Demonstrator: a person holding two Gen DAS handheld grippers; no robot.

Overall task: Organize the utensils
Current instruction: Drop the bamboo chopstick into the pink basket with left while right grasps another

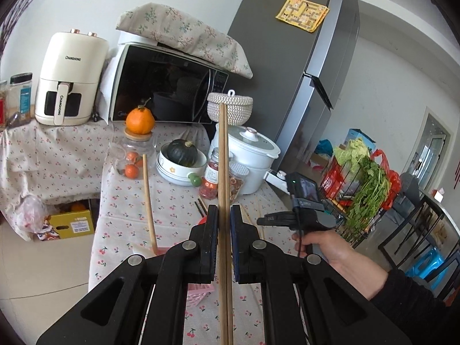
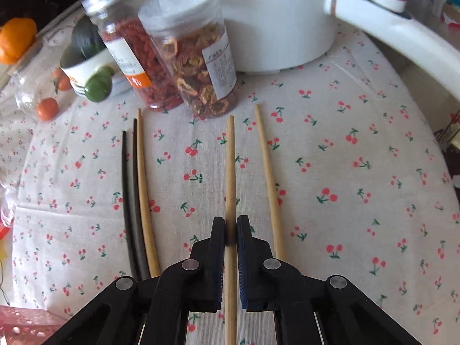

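Note:
My left gripper point(image 1: 223, 210) is shut on a pair of long brown chopsticks point(image 1: 222, 158), held up above the cherry-print tablecloth point(image 1: 172, 201) and pointing away from me. My right gripper point(image 2: 231, 221) is shut on a pale wooden chopstick point(image 2: 230, 166) that lies along the cloth. Another pale chopstick point(image 2: 268, 178) lies just to its right. To the left lie a third pale chopstick point(image 2: 145, 189) and two dark chopsticks point(image 2: 129, 201), side by side. A pink basket point(image 2: 26, 322) shows at the lower left corner. The person's hand point(image 1: 330, 247) grips the right tool.
Two jars of dried food point(image 2: 198, 57) and a white pot point(image 2: 273, 14) stand just beyond the chopstick tips. A bowl with a dark squash point(image 1: 181, 161), a glass jar topped by an orange point(image 1: 140, 120), a microwave point(image 1: 166, 86) and a fridge point(image 1: 287, 57) stand further back. A wooden handle point(image 1: 149, 201) leans at left.

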